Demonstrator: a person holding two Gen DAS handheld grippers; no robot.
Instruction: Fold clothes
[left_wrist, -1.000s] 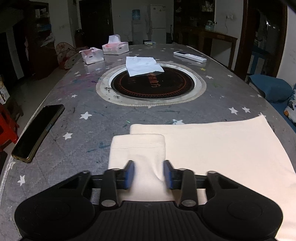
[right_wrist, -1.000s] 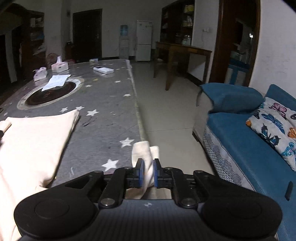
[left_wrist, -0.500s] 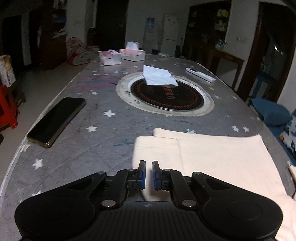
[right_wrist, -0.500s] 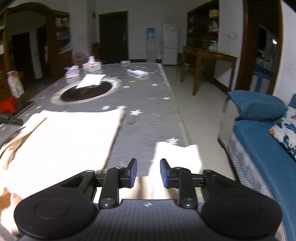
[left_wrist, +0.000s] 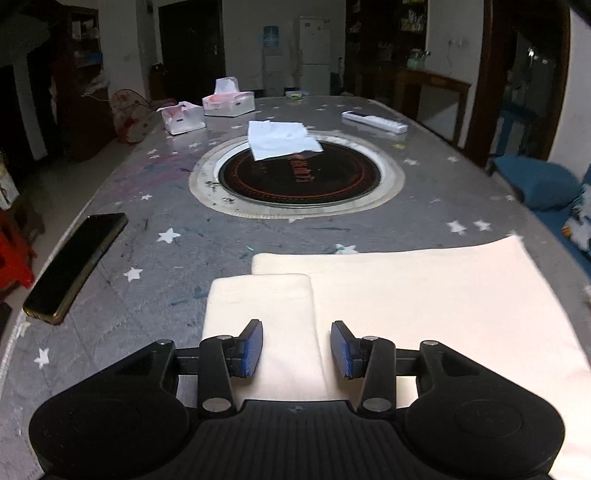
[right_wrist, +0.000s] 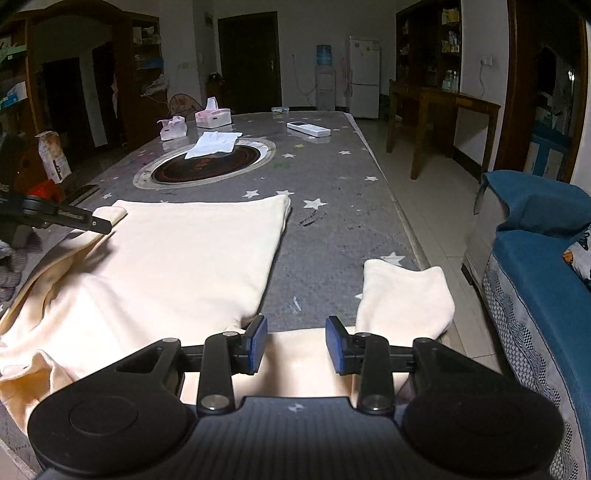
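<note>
Left wrist view: the left gripper (left_wrist: 296, 349) is holding its blue ribbed pads (left_wrist: 250, 349) spread wide, gripping nothing, hovering over a folded sleeve (left_wrist: 264, 321) of the cream garment (left_wrist: 424, 295). The garment, soft and matte, is lying flat on the grey star-printed table (left_wrist: 155, 206), occupying the 3 to 6 o'clock region. A glossy black phone (left_wrist: 75, 266) is lying at 9 o'clock. A round black hotplate (left_wrist: 299, 179) with a pale ring is sitting at 12 o'clock, with a crumpled white tissue (left_wrist: 280, 140) overlapping its far rim.

Right wrist view: the right gripper (right_wrist: 295, 349) is likewise standing open and empty above the cream garment (right_wrist: 177, 258). The rectangular body is spreading toward 10 o'clock; the other sleeve (right_wrist: 402, 299), rounded and fleecy, is draping at the table edge (right_wrist: 391, 206) toward 2 o'clock. A blue sofa (right_wrist: 535, 288) is standing at 3 o'clock.
</note>
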